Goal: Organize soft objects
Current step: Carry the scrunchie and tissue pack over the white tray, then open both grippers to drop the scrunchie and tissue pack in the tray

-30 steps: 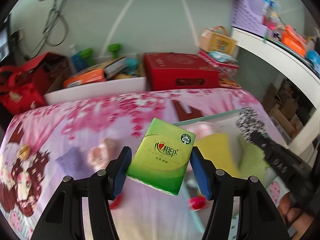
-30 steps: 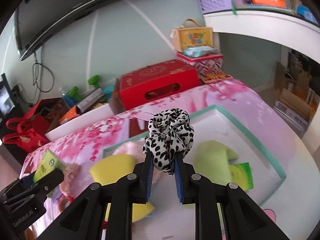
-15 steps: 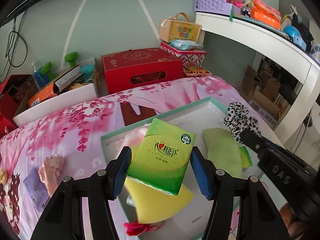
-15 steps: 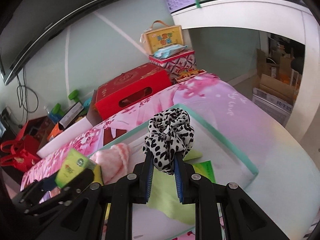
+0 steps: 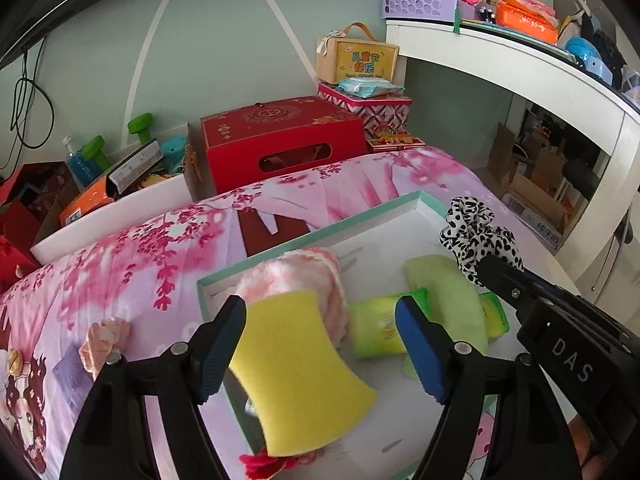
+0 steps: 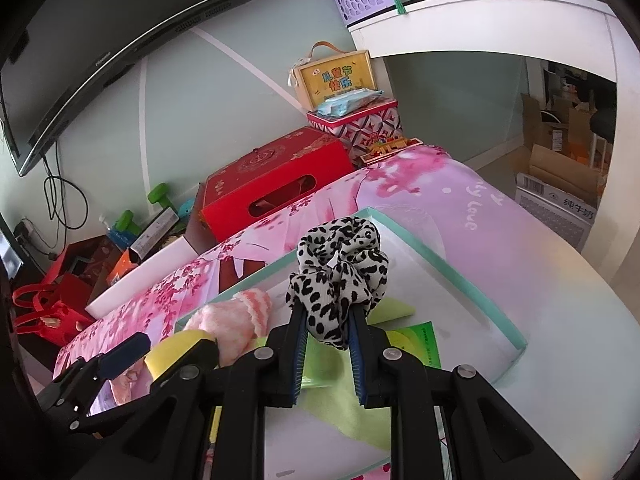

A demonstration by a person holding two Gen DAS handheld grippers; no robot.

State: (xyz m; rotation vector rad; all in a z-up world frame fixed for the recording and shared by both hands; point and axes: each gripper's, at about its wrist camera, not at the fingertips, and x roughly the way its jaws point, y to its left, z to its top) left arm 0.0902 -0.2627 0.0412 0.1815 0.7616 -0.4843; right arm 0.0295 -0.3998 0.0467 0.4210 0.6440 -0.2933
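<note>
green plastic tissue pack lies in mint-rimmed white tray beyond the pads, released | left gripper jaws wide, just been opening, empty | right gripper jaws narrow, clamping black-and-white spotted fabric scrunchie above tray | tray's far corner bare

Inside the white tray, a matt, porous yellow sponge lies beside a glossy plastic-wrapped green tissue pack and a fluffy pink towel. A thin-cloth leopard-print scrunchie hangs above it.
</note>
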